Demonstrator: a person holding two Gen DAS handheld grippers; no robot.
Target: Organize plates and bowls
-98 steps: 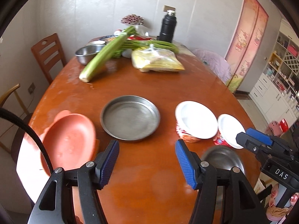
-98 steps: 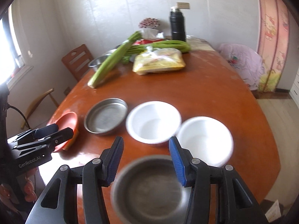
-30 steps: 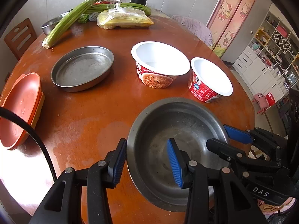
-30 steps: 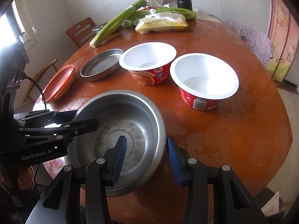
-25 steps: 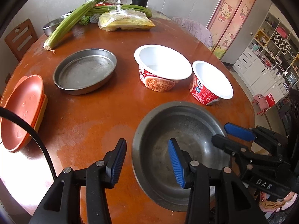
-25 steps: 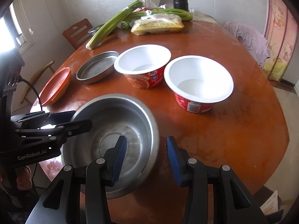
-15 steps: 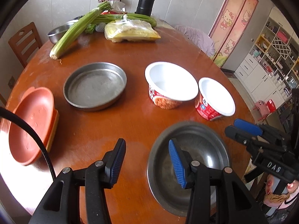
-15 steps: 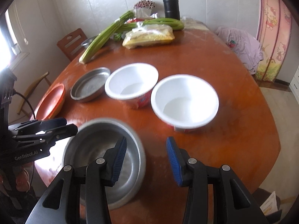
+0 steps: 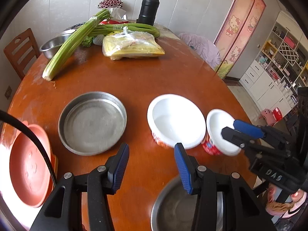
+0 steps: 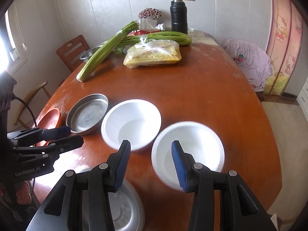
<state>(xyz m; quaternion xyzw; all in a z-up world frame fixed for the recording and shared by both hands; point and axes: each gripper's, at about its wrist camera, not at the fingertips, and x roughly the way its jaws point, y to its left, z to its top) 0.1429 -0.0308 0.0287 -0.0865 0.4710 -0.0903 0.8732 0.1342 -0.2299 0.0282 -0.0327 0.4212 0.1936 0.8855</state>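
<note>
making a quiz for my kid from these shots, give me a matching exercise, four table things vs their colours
Things:
1. flask
2. celery
3. plate at the table's left edge
4. flat pan

Colours:
a. green
b. grey metal
c. black
d. orange-red

Pairs: 1-c, 2-a, 3-d, 4-b

We note a row on the table: orange plates (image 9: 28, 165) stacked at the left edge, a shallow steel pan (image 9: 92, 122), then two upright white paper bowls (image 9: 176, 120) (image 9: 221, 132). A steel bowl (image 9: 173, 207) sits nearest, apart.
</note>
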